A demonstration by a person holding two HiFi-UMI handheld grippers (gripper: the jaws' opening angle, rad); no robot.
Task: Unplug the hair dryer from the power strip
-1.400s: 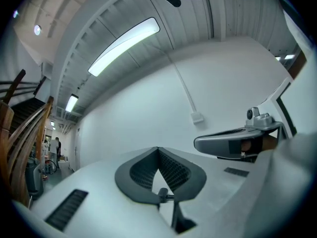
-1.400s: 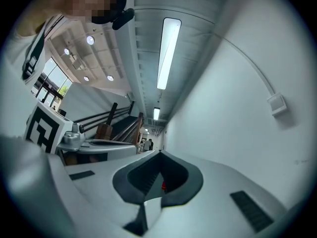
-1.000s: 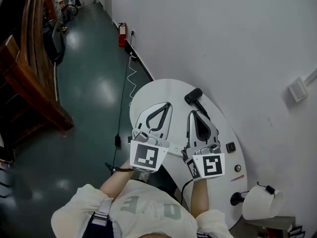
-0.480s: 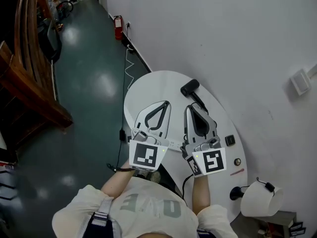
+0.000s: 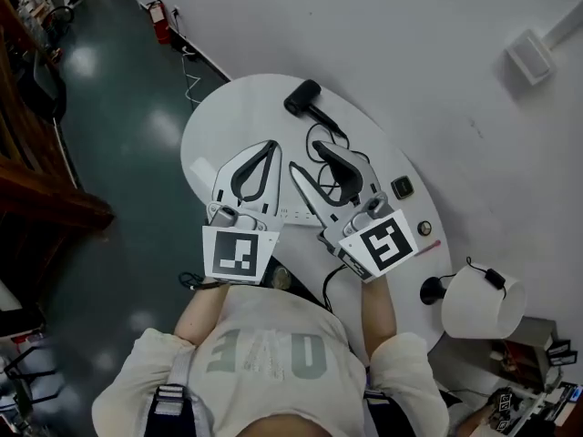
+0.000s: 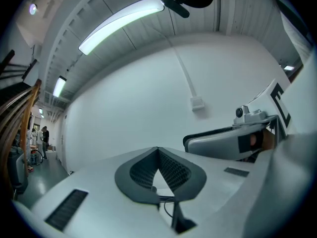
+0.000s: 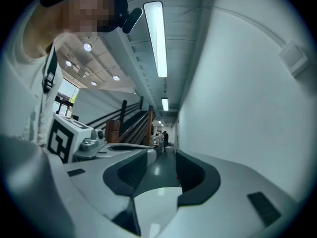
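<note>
Hair dryer (image 5: 305,99): black, lying at the far side of the white table (image 5: 208,127), close to the wall. Its black cord (image 5: 319,164) curls nearward across the tabletop.
Power strip (image 5: 293,215): a white strip, flat on the table between the bodies of the two grippers (where the plug sits in it I cannot make out).
Left gripper (image 5: 270,146): over the left part of the table, jaws closed tip to tip with nothing held. Its own view shows only tabletop and a bit of cord through the loop behind the tips.
Right gripper (image 5: 305,155): just right of the left one, above the cord's loops. Its jaws have just been opening and stand roughly half apart. Nothing is gripped; its own view shows table edge and floor between them.
Lamp (image 5: 481,303): white shade, at the near right end of the table.
</note>
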